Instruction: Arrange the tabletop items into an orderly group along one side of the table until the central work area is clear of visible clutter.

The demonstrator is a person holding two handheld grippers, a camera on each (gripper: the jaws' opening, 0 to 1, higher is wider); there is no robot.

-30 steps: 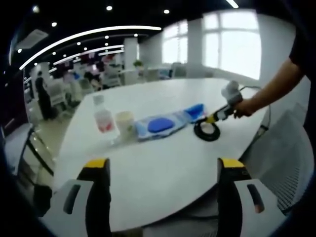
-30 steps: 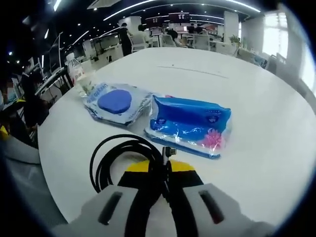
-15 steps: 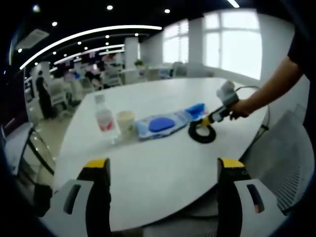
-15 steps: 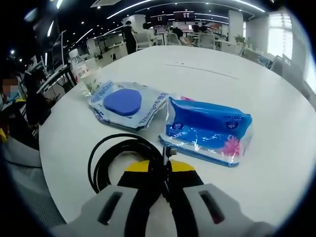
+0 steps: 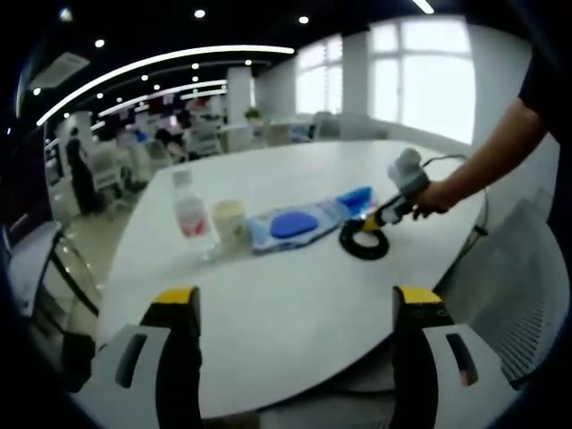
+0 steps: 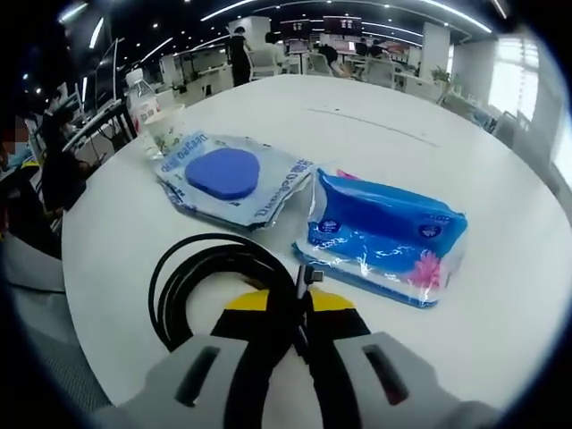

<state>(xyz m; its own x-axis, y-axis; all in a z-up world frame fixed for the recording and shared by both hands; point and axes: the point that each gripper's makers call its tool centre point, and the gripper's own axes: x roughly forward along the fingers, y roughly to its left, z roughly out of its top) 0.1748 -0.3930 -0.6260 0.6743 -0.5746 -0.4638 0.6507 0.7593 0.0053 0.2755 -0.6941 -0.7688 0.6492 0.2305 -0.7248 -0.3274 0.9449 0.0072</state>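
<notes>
On the round white table (image 5: pixel 268 313) stand a clear bottle (image 5: pixel 189 214) and a paper cup (image 5: pixel 230 223). Beside them lie a wipes pack with a blue lid (image 5: pixel 290 225) and a blue tissue pack (image 5: pixel 356 198). My left gripper (image 5: pixel 295 304) hovers open at the near edge, holding nothing. My right gripper (image 6: pixel 299 299) is shut on a coiled black cable (image 6: pixel 206 277) resting on the table, just short of the wipes pack (image 6: pixel 228 174) and the tissue pack (image 6: pixel 389 237). In the left gripper view a person's hand (image 5: pixel 433 197) holds that gripper (image 5: pixel 393 210) over the coil (image 5: pixel 364 241).
A grey mesh chair (image 5: pixel 527 295) stands at the table's right edge. Office desks, chairs and people (image 5: pixel 80 179) fill the background beyond the table. The cup (image 6: pixel 165 125) and bottle (image 6: pixel 138 98) stand at the far left rim in the right gripper view.
My right gripper has carried the cable coil a little closer to the wipes and tissue packs. My left gripper has stayed still and open.
</notes>
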